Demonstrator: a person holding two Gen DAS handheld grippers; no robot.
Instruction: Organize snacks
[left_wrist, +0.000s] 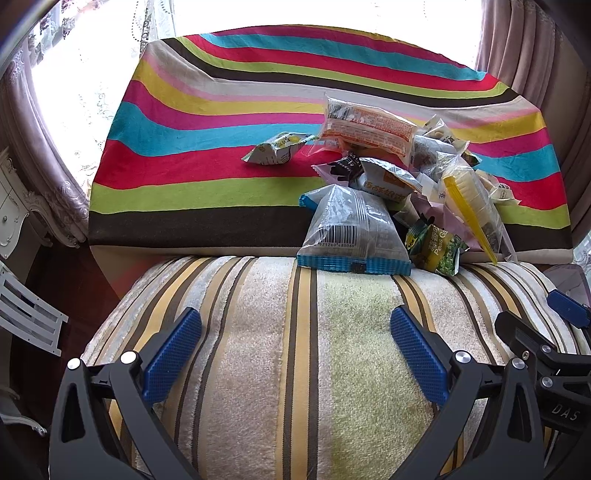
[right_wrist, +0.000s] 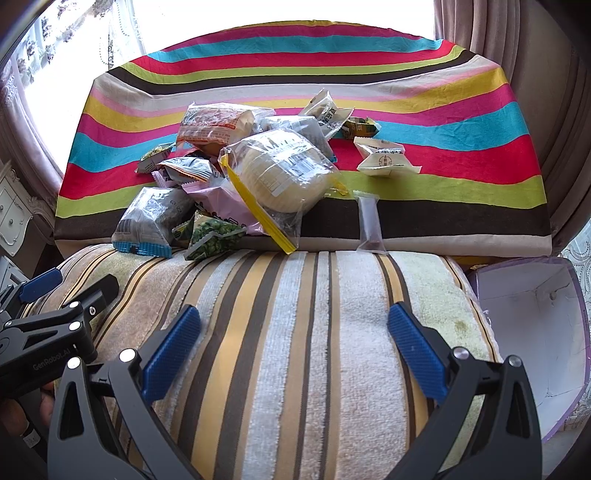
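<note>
Snacks: a loose heap of crinkly plastic snack packets lies on the rainbow-striped cloth covering the tabletop, bunched toward its near edge.
Largest item: a clear zip bag with a yellow seal strip, holding pale round wafers, sits on top of the heap and leans over the near edge.
Edge items: a grey packet with a blue hem and barcode and a green pea packet overhang onto the beige striped towel in front.
Strays: a small yellow-and-white packet lies apart to the left of the heap; a cream packet and a slim clear stick pouch with dark filling lie apart to the right.
Container: an open white-lined box with a purple rim stands just beside the towel, on the right.
Left gripper: fingers spread wide, holding nothing, over the towel and well short of the heap.
Right gripper: fingers likewise wide and empty, over the towel.
Progress: sorting looks barely begun; the box appears empty.
Risks: pulling a lower packet would likely topple the wafer bag off the edge; slick film may slip from the fingers; a hard squeeze could crush the wafers; both grippers sit close together and could collide.
</note>
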